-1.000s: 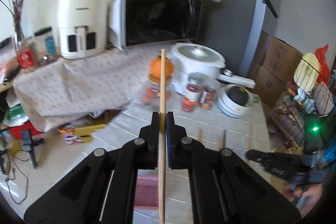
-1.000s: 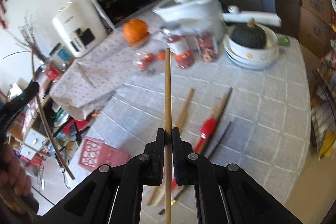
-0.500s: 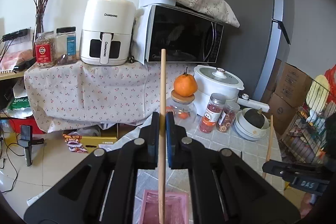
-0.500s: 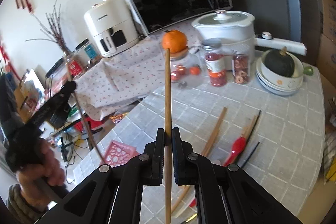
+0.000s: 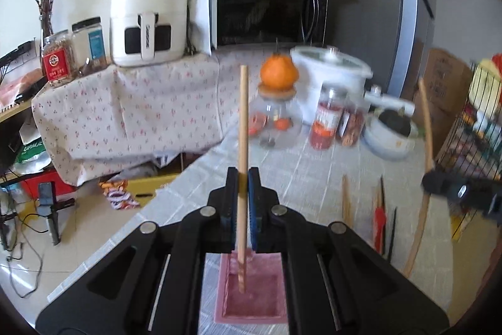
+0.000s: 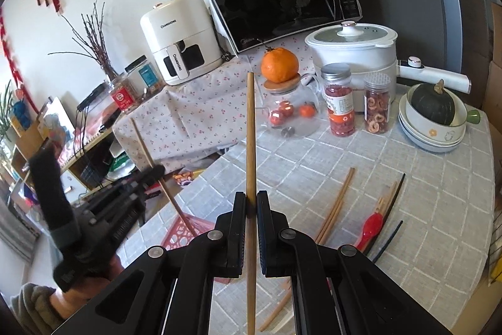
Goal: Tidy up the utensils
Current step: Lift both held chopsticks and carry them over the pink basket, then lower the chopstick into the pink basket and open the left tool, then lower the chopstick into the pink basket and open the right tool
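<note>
The left gripper, clamped on an upright chopstick, holds its lower tip directly over the pink basket below, while the right gripper, pinching another chopstick, waits farther off.

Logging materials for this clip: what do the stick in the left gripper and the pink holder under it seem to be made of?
Chopstick in the left gripper: probably wood or bamboo, given its matte, uniform tan shaft with no shine. Pink basket: likely moulded plastic, with even pink colour and, in the right wrist view, a lattice of round cut-outs in its side.
</note>
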`<state>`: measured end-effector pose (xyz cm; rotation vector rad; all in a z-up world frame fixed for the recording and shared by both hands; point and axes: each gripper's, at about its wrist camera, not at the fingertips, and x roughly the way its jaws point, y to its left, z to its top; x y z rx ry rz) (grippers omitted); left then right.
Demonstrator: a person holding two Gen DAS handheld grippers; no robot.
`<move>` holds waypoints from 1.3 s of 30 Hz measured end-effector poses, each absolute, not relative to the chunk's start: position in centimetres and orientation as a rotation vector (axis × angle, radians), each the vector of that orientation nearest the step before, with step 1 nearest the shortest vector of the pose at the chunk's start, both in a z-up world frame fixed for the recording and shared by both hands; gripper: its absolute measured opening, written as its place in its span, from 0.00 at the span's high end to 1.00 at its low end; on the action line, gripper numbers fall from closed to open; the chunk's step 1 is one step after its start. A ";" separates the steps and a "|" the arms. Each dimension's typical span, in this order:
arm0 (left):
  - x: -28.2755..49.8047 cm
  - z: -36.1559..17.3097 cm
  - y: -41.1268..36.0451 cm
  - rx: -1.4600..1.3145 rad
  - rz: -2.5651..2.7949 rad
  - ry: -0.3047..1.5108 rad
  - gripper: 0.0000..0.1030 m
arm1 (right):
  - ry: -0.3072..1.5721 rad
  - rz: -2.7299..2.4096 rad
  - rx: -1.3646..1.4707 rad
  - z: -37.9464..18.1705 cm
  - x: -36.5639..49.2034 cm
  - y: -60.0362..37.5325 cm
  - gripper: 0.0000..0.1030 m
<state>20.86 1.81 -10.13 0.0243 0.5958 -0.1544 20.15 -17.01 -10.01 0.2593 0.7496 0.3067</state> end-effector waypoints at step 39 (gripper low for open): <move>20.2 -9.6 9.1 -0.270 -0.103 1.018 0.84 | 0.544 0.418 0.092 -11.1 22.6 -5.8 0.93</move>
